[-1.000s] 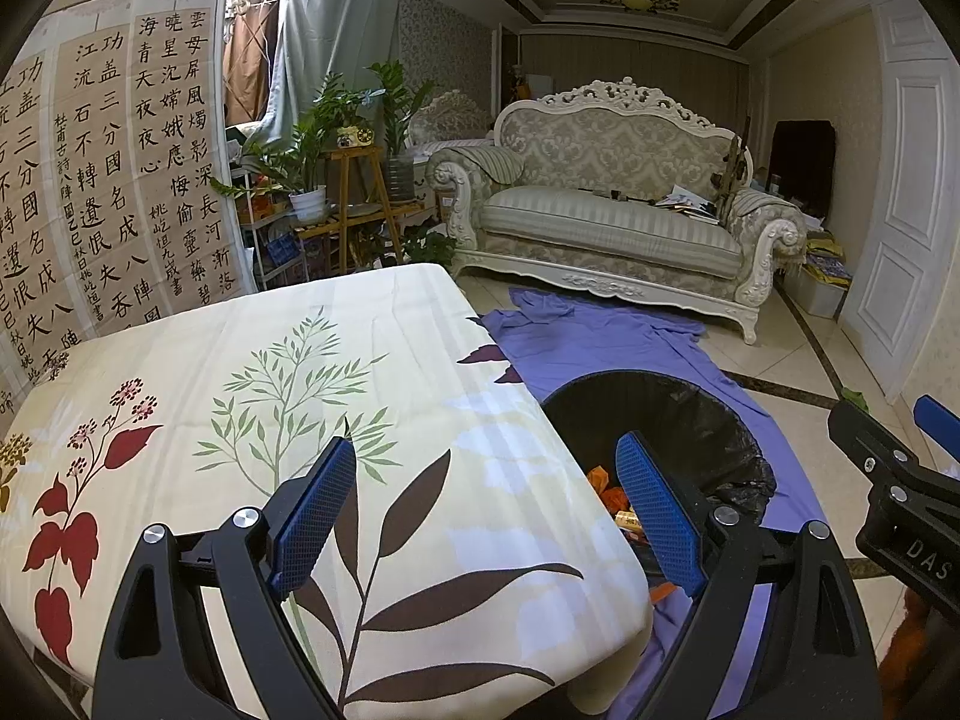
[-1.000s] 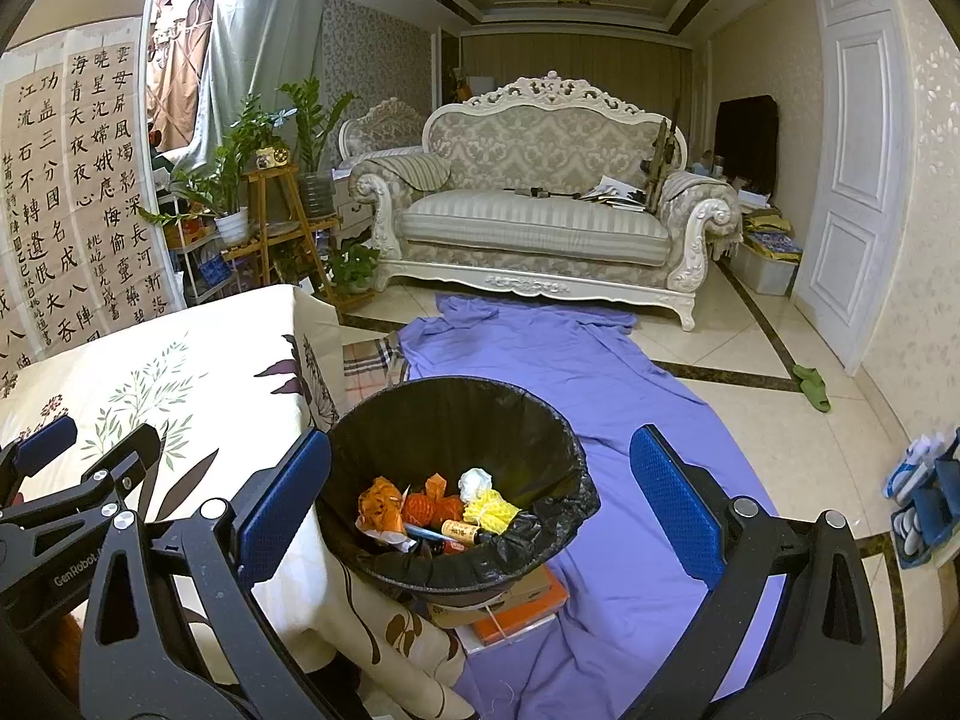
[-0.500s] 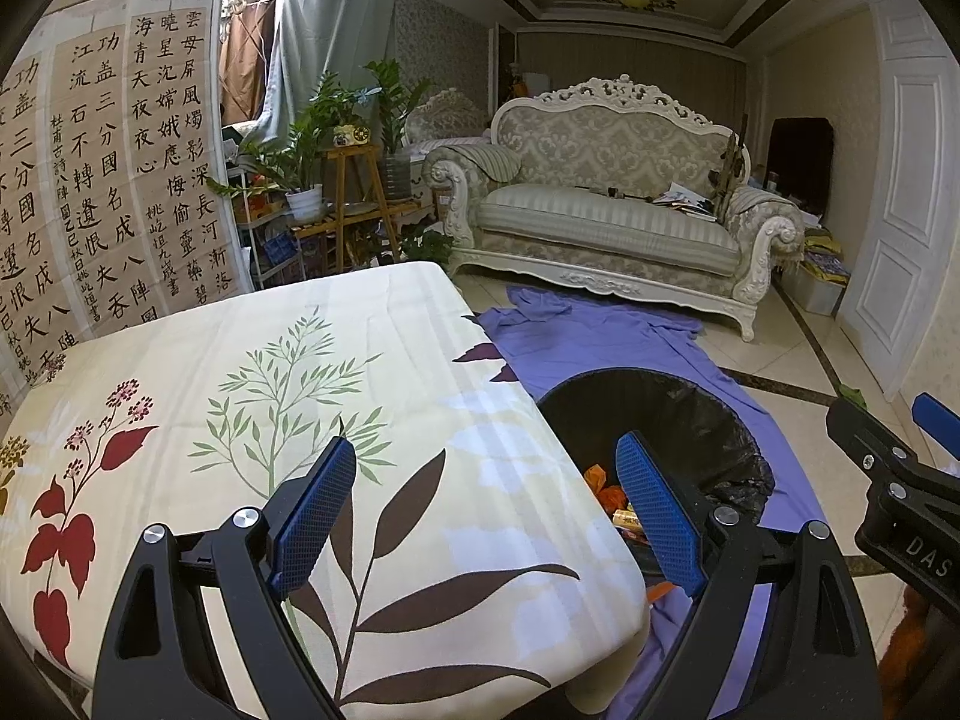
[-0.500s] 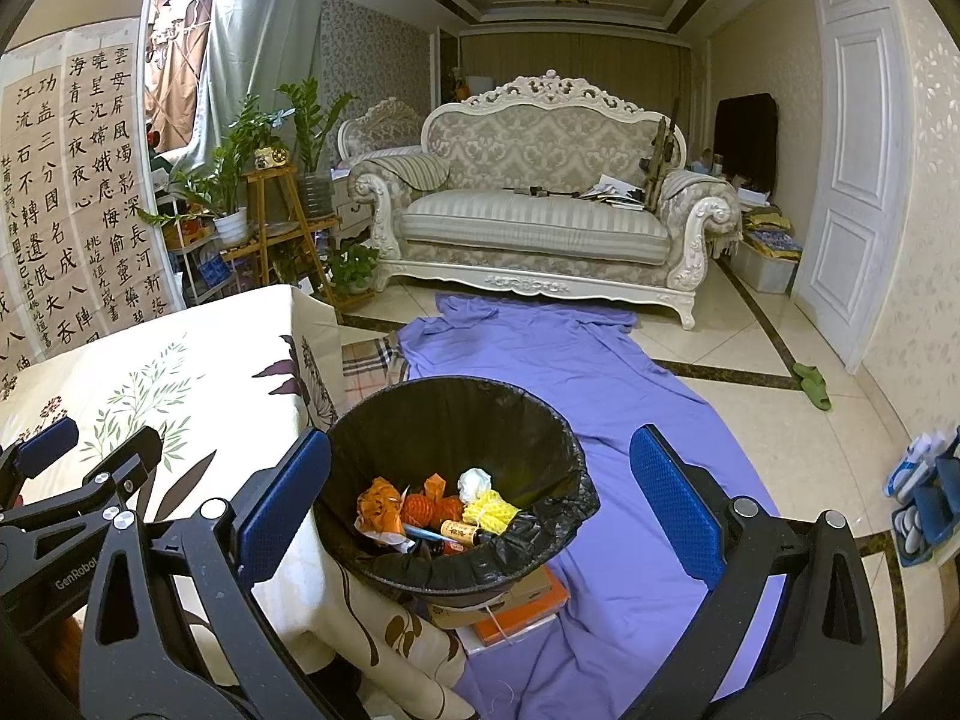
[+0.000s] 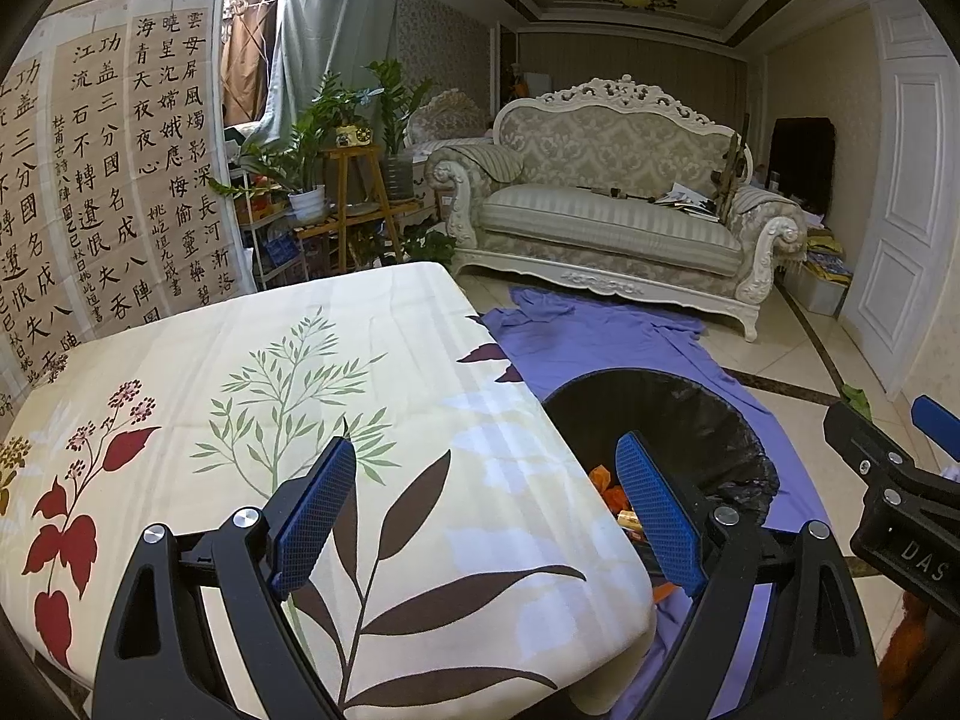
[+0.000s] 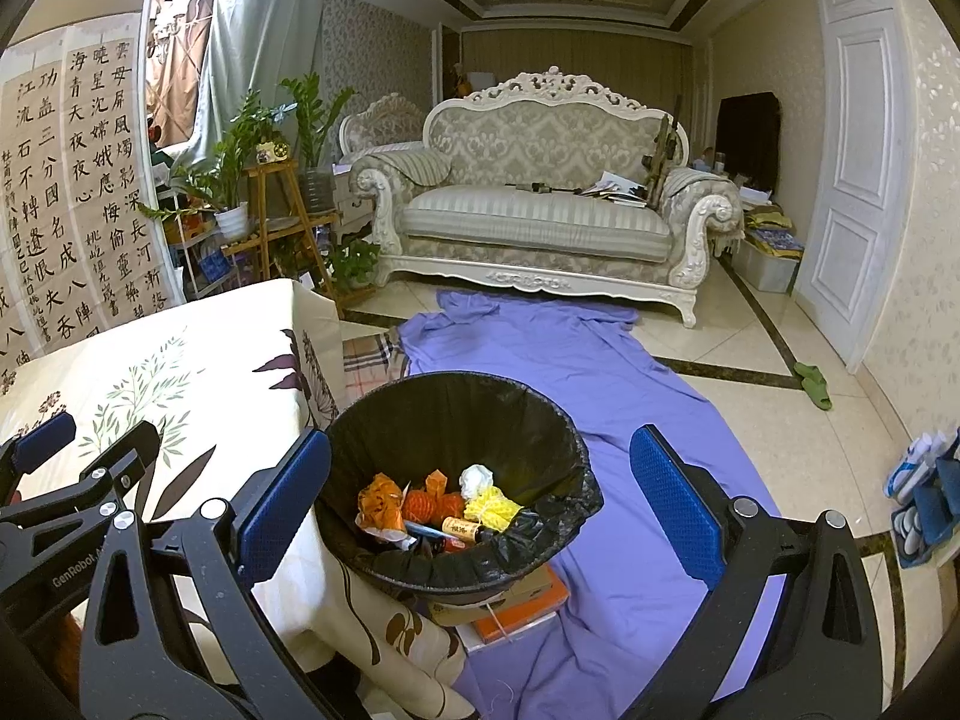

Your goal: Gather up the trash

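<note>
A black-lined trash bin (image 6: 540,456) stands on the floor beside the table; it also shows in the left wrist view (image 5: 714,420). Inside lie several pieces of trash: orange wrappers (image 6: 384,501), a white paper wad (image 6: 477,477), a yellow crumpled piece (image 6: 495,507) and a small brown bottle (image 6: 461,531). My right gripper (image 6: 480,498) is open and empty, held above the bin. My left gripper (image 5: 486,507) is open and empty above the table's near right corner. The table (image 5: 252,396) has a cream cloth with leaf prints; I see no trash on it.
The bin rests on an orange box (image 6: 522,606) on a purple sheet (image 6: 600,372) spread over the tiled floor. A cream sofa (image 6: 540,210), a plant stand (image 6: 282,210), a calligraphy screen (image 5: 90,192), a white door (image 6: 858,180) and slippers (image 6: 813,384) surround the area.
The left wrist view has shifted very slightly; both grippers stay open and empty. Nothing else has moved.
</note>
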